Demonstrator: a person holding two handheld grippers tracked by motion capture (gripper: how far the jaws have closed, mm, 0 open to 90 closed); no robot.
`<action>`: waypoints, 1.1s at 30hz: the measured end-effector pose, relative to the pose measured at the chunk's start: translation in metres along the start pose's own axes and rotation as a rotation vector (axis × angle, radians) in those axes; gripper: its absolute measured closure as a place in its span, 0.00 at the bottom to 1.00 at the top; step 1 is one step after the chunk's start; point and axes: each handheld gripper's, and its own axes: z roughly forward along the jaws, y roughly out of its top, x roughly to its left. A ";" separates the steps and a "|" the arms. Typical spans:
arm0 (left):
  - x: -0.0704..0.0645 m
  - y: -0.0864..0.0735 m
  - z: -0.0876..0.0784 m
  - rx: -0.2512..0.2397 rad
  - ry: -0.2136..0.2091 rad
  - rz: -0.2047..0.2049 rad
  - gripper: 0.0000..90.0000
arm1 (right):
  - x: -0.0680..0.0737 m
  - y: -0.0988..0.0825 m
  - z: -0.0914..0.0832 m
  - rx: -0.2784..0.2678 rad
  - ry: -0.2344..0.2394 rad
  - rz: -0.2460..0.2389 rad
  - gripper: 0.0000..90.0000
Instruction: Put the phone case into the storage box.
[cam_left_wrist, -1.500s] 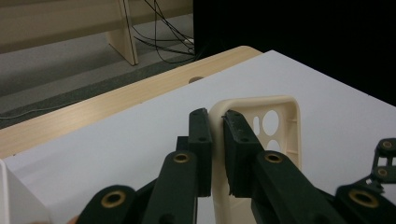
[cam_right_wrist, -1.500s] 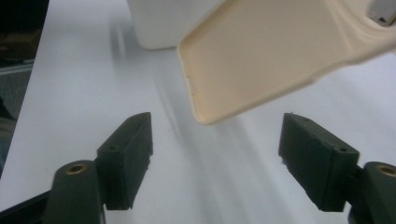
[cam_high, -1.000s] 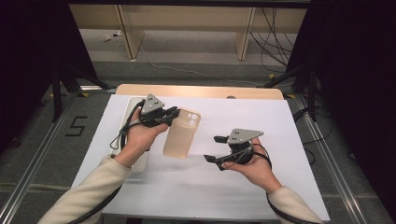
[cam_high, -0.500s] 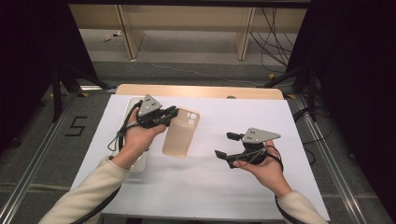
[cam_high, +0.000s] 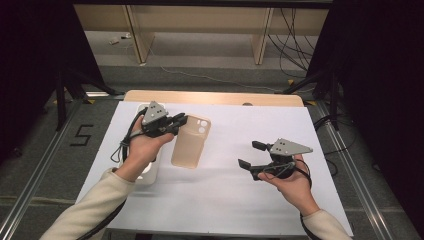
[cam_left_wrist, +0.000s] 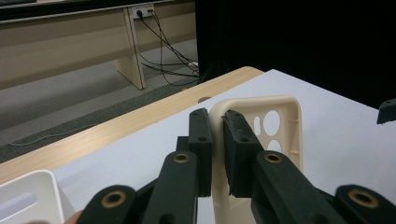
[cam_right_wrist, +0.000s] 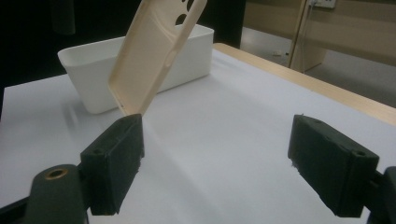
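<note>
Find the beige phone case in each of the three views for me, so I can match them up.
High view: the phone case sits left of centre, held at its top edge by the left claw.
Left gripper view: centre, its rim pinched between the jaws.
Right gripper view: upper left, tilted.
Shared landmark: the white bin.

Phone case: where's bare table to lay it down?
Between the phone case and the right gripper the white table lies bare, as does its near edge. Crowded at left: left gripper and white bin.
</note>
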 end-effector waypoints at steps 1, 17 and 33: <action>0.000 0.000 0.000 -0.003 0.000 -0.001 0.91 | 0.000 0.000 -0.001 0.003 0.004 0.009 0.22; 0.008 0.007 -0.012 -0.031 0.012 -0.004 0.91 | -0.001 -0.005 -0.020 -0.042 -0.035 0.037 0.21; 0.013 0.014 -0.017 -0.045 0.030 0.008 0.91 | -0.001 -0.012 -0.029 -0.064 -0.061 0.038 0.20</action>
